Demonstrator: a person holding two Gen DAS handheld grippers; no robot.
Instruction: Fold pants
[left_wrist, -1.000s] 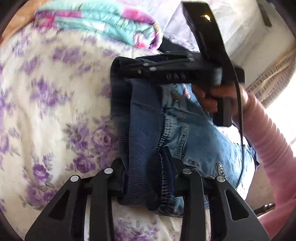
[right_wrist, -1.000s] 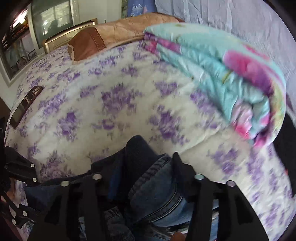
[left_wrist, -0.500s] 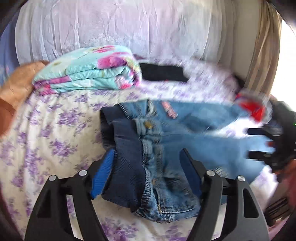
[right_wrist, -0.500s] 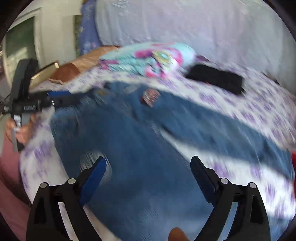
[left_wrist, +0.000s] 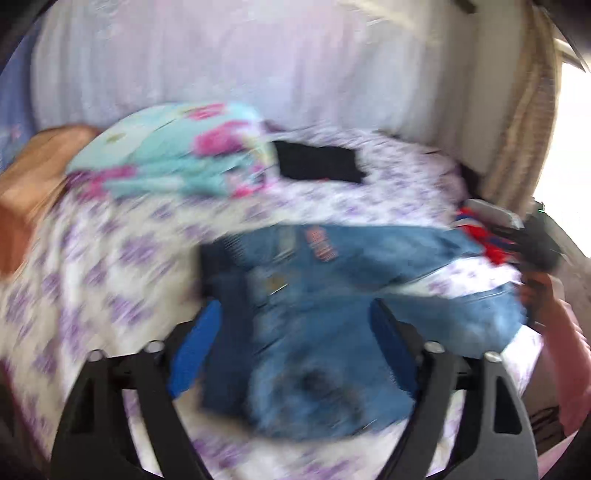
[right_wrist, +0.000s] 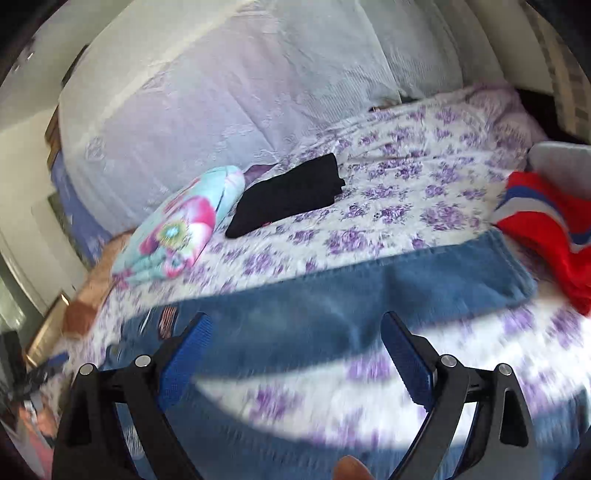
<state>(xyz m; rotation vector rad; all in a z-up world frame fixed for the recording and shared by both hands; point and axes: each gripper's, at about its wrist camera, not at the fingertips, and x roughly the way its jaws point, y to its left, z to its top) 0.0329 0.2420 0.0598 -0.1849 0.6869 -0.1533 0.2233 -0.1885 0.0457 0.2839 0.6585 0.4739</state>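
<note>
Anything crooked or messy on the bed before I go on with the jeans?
Mostly tidy. The jeans lie spread with legs splayed apart, not yet aligned. The red garment is bunched loosely beside the far leg's hem, close enough to get in the way. The black garment and floral quilt look neatly folded. No damage visible, though both views are blurred.

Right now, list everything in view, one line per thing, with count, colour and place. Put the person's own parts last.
jeans: one pair, blue denim, spread flat on the bed, legs apart
bedsheet: one, white with purple flowers, covering the bed
folded quilt: one, turquoise and pink, far side of the bed
black garment: one, folded, beside the quilt
red garment: one, red with blue and white, by the far jeans hem
brown pillow: one, beside the quilt
curtain: one, beige, by the window
left gripper: black, blue pads, jaws opening above the waistband
right gripper: black, blue pads, open above a leg
</note>
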